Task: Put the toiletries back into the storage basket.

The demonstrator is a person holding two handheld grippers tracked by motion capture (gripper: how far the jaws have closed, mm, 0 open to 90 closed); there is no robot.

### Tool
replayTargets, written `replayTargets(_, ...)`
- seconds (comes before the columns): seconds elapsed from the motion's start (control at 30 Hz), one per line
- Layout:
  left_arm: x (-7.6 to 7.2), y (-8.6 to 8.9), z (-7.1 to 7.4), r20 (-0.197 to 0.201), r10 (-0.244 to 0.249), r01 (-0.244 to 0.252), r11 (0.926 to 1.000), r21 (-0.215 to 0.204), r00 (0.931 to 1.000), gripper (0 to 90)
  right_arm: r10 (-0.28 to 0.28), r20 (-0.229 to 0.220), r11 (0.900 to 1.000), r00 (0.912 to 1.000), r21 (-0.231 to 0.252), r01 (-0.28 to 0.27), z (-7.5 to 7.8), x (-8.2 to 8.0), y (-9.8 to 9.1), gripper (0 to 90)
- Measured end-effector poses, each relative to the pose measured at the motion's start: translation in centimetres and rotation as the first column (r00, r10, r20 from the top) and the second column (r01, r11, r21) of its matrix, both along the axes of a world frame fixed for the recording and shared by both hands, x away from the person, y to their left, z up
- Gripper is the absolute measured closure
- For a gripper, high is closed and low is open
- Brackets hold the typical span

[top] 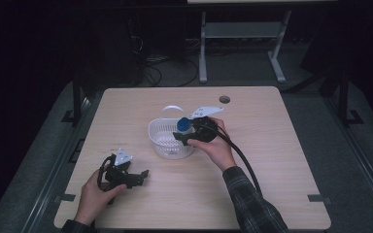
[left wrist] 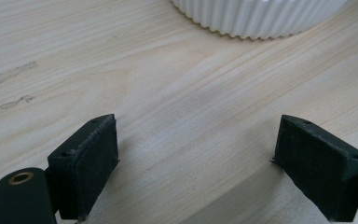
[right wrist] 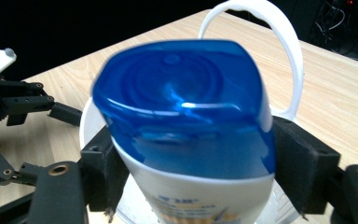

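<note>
Down at the near edge of the high view, the left hand-held gripper (top: 138,175) is resting spread and empty on the tabletop (top: 272,145), while the right hand-held gripper (top: 182,134) is hovering over the white basket (top: 162,141). Along the left gripper view, its jaws are gaping over bare wood just short of the basket's ribbed wall. From the right gripper view, both pads are clamping a blue-capped bottle (right wrist: 186,126) just below the cap above the basket; it is looking like smooth, slippery, fairly stiff plastic, best held there.

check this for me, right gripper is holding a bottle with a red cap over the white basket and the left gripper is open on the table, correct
Only the colour is wrong: the bottle's cap is blue, as the right gripper view shows. The right gripper does hold it over the white basket, and the left gripper is open.
</note>
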State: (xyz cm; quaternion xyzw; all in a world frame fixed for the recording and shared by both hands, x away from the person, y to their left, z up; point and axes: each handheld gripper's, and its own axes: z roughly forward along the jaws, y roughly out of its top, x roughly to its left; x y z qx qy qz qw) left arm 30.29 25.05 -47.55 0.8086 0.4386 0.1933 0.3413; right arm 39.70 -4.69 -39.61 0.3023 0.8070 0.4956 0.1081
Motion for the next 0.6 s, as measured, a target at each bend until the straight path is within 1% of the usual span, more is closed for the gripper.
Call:
replayTargets(0.03, 0.0, 0.0, 0.0, 0.0, 0.001, -0.001, 1.0, -0.001, 1.0, 12.6, -0.003, 0.0, 1.0, 1.0, 0.002, 0.003, 0.1, 0.0, 0.0, 25.2)
replayTargets(0.13, 0.0, 0.0, 0.0, 0.001, 0.002, -0.002, 1.0, -0.001, 1.0, 12.6, -0.026, 0.022, 0.999, 0.9994, -0.035, 0.027, 0.5, -0.3, 0.0, 25.2)
replayTargets(0.37, 0.0, 0.0, 0.0, 0.002, 0.002, -0.002, 1.0, 0.0, 1.0, 12.6, -0.009, 0.022, 1.0, 0.9997, -0.004, 0.009, 1.4, -0.8, -0.6, 24.3)
replayTargets(0.6, 0.0, 0.0, 0.0, 0.003, 0.002, -0.002, 1.0, 0.001, 1.0, 12.6, 0.005, 0.026, 0.9999, 0.9996, 0.011, -0.005, 2.4, -1.6, -1.3, 23.5)
